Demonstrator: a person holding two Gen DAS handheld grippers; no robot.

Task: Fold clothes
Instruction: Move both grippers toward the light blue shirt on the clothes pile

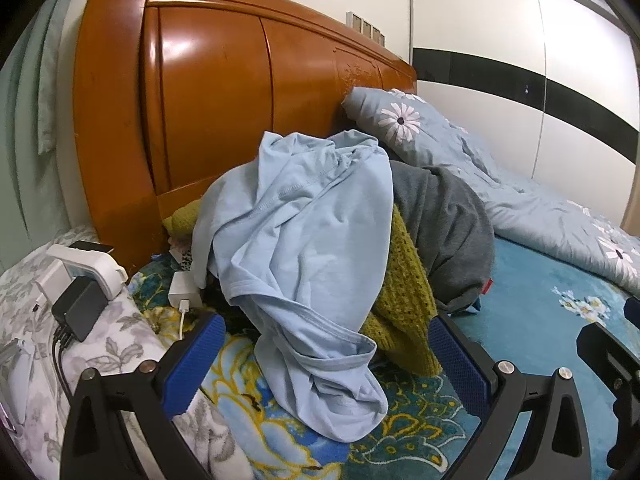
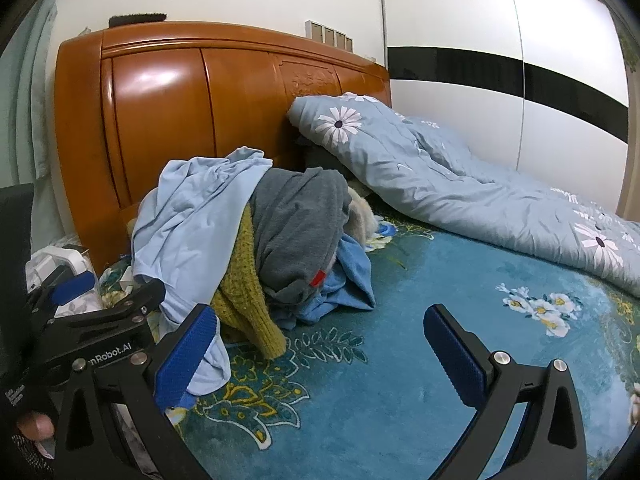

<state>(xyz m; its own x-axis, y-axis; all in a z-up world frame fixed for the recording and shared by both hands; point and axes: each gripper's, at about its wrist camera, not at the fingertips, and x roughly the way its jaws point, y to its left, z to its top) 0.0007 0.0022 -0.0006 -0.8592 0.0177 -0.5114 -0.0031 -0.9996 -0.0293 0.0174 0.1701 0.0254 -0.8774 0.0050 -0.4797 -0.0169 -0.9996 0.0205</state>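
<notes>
A heap of clothes lies on the bed against the headboard. On top is a light blue shirt (image 1: 304, 240) (image 2: 200, 200), draped down toward me. Under it are a mustard knit sweater (image 1: 404, 300) (image 2: 244, 304), a grey sweatshirt (image 1: 448, 232) (image 2: 300, 224) and a darker blue garment (image 2: 344, 280). My left gripper (image 1: 326, 364) is open, and the shirt's lower end lies between its blue pads without being pinched. My right gripper (image 2: 322, 356) is open over bare bedspread to the right of the heap, with nothing between its fingers.
An orange wooden headboard (image 1: 200, 100) stands behind the heap. A grey-blue daisy duvet (image 2: 460, 184) is bunched at the back right. Chargers and a white power block (image 1: 84, 280) sit at the bed's left edge. The teal floral bedspread (image 2: 400, 380) stretches out on the right.
</notes>
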